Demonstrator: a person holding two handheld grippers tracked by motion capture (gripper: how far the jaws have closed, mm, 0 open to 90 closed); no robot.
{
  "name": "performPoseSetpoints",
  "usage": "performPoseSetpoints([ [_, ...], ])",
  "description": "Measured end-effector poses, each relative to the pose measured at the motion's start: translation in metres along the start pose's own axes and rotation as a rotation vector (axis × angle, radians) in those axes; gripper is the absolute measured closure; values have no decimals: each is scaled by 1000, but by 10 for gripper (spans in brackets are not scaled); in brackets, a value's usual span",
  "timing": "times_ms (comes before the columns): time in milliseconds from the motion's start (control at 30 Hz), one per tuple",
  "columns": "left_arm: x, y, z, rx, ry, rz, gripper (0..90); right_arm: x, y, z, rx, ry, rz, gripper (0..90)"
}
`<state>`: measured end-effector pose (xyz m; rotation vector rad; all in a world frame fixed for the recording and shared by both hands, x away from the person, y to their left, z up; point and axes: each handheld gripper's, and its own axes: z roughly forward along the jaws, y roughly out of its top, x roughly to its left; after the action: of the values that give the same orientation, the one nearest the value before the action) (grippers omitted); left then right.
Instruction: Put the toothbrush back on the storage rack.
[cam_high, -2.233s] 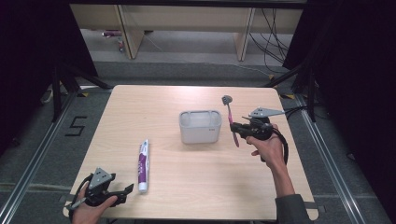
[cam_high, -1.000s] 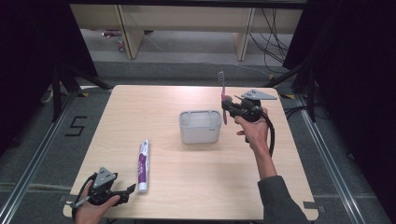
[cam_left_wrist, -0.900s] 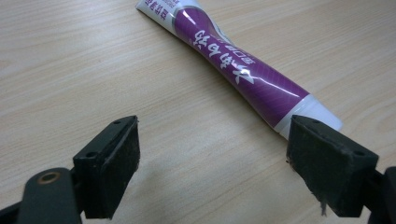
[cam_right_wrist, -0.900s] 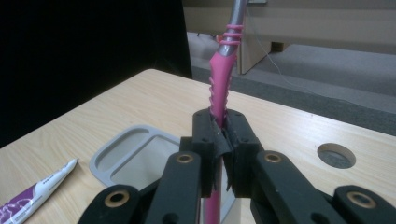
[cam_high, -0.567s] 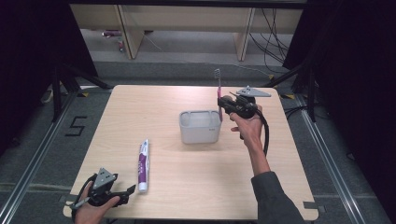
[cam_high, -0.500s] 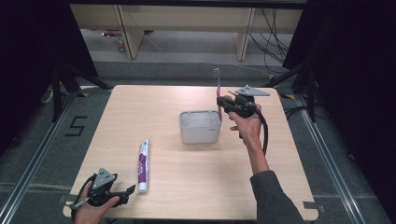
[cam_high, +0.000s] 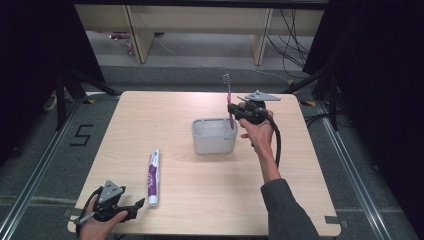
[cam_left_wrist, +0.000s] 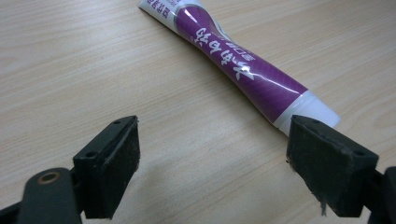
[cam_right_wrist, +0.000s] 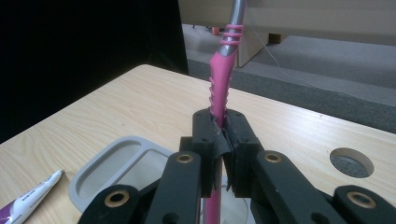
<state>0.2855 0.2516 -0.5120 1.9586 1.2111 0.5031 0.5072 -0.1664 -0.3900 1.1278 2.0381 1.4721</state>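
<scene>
Black two-jaw right tool (cam_high: 233, 111) with grey three-cornered plate, looping black cable, brass-ringed pivots, dark grey sleeve (cam_high: 287, 212)

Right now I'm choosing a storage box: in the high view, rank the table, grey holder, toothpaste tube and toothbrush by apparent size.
1. Table
2. Grey holder
3. Toothpaste tube and toothbrush: similar length, too close to rank.

Even overhead light falls on the worktop (cam_high: 200, 200) in the high view, leaving it bright and soft-shadowed, while black curtains darken the frame at 9 and 3 o'clock. In the left gripper view the toothpaste tube (cam_left_wrist: 243, 65) is sharp, with a white glare streak along its purple side, and faint shadows lie on the wood under the jaws. In the right gripper view the pink toothbrush (cam_right_wrist: 222, 93) is crisp, the floor toward 1 o'clock goes soft, and the 9 o'clock corner is black.
</scene>
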Motion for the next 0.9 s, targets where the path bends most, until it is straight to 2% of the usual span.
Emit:
performPoseSetpoints([
  [33, 0, 0, 0, -4, 2, -4, 171, -1, 0, 1, 4, -3, -7, 838],
  [67, 0, 0, 0, -4, 2, -4, 171, -1, -1, 2, 15, 5, 7, 838],
  [200, 0, 0, -1, 4, 8, -5, 171, -2, -5, 4, 10, -4, -3, 838],
  [267, 0, 0, -1, 8, 4, -2, 171, -2, -8, 6, 24, -7, 12, 838],
  [333, 0, 0, -1, 8, 5, -3, 171, -3, -9, 7, 18, -11, -4, 838],
  [433, 2, 0, -3, 25, 1, 22, 171, -4, -12, 9, 32, -11, 13, 838],
  [533, 2, 0, -3, 19, 0, 20, 171, -4, -17, 11, 33, -7, 6, 838],
  [567, 2, -1, -3, 19, 2, 18, 170, -3, -18, 11, 45, -13, 24, 837],
  [600, 2, -1, -3, 16, 5, 18, 171, -5, -20, 12, 38, -9, -1, 838],
  [633, 2, 0, -4, 22, 9, 14, 171, -5, -21, 12, 49, -12, 15, 837],
  [733, 2, -1, -4, 24, 14, 23, 171, -6, -23, 13, 46, -23, 0, 837],
  [767, 1, -1, -4, 15, 18, 8, 171, -5, -24, 14, 47, -18, 15, 837],
  [800, 2, -1, -4, 15, 6, 22, 170, -5, -25, 13, 61, -15, 11, 837],
  [900, 2, -1, -4, 16, 5, 22, 171, -4, -28, 15, 56, -16, 16, 837],
])
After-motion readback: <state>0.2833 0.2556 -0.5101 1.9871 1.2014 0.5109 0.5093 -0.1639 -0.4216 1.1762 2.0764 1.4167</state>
